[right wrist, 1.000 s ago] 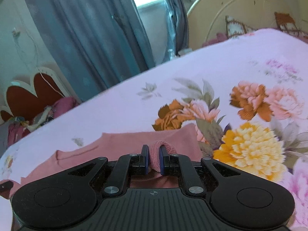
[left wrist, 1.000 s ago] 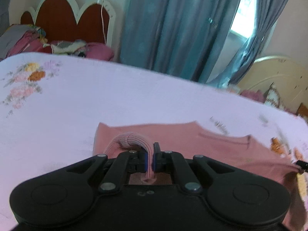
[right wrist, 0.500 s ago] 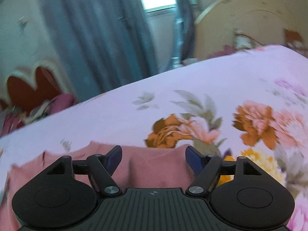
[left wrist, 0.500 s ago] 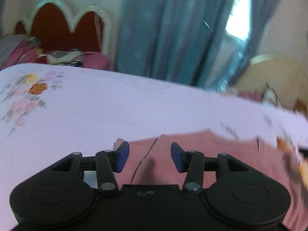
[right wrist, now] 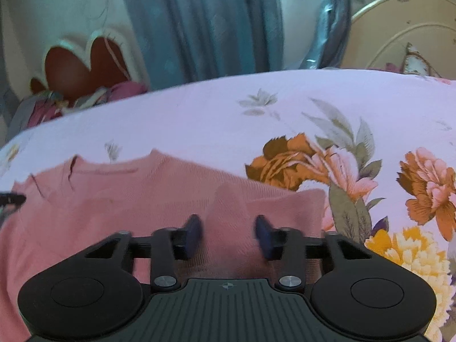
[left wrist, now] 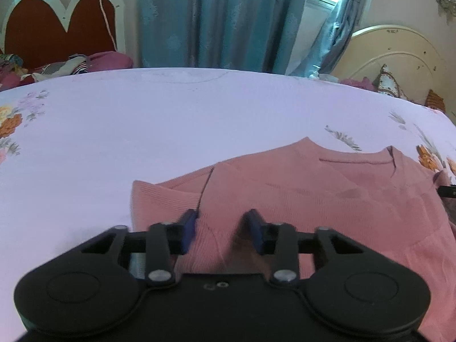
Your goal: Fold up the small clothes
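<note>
Both hand-held grippers, left (left wrist: 222,228) and right (right wrist: 228,235), closing, ungripped, over pink sweater (left wrist: 313,193).

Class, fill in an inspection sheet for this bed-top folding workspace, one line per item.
Surface: floral bedsheet, bare around the garment.
Job's things: pink knit top lying flat, both sleeves folded in.
Clutter: nothing seen on the sheet.
Grippers: left tongs and right tongs just closing, pads apart over pink fabric, nothing pinched.
Cables: thin cord hanging at the red headboard.
Surroundings: blue curtains, clothes pile, cream headboard.
</note>
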Available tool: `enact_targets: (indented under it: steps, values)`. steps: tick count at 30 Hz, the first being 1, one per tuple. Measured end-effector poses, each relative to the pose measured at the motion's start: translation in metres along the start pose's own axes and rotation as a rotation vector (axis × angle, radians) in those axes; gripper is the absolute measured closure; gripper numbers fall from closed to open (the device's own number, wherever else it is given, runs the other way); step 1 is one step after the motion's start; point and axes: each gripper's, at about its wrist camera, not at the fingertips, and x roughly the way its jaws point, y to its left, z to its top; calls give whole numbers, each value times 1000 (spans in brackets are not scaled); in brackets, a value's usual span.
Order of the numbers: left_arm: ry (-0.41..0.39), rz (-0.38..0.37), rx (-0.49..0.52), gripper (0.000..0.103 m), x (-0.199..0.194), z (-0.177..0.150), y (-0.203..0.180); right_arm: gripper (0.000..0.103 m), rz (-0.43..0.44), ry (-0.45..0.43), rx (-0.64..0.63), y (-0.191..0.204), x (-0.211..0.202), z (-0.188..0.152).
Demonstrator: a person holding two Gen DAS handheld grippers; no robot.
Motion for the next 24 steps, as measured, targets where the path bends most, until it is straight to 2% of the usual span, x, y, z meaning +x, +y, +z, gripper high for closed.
enact_targets:
  steps: [1,2,5,8,9,12,16,20,24]
  values:
    - [-6,-9,8,85,-2,-1,0,92,0,-6,0,0,1,0]
    - [-12,-19,15,88,-3,-2,-1,92,2,-12,-2,0,0,0]
    - [-56,-13,32,89,-11,-5,-5,95,3,-61,0,0,-8,1]
    - [-160,-8,-39,90,-31,-5,-1,96,10,-179,91,-8,-27,11]
    - [-193,-8,-67,90,-38,-3,1,101,9,-214,119,-11,-32,16]
    - [-248,35,-103,90,-44,1,3,101,0,-226,189,-17,-28,27]
    - [-233,73,-160,90,-29,2,3,101,-57,-199,227,-17,-6,30]
    - [-164,142,-110,89,-8,-9,-4,101,-131,-128,156,-10,18,25]
    - [-156,174,-75,88,-7,-12,-9,101,-147,-120,126,-12,25,18]
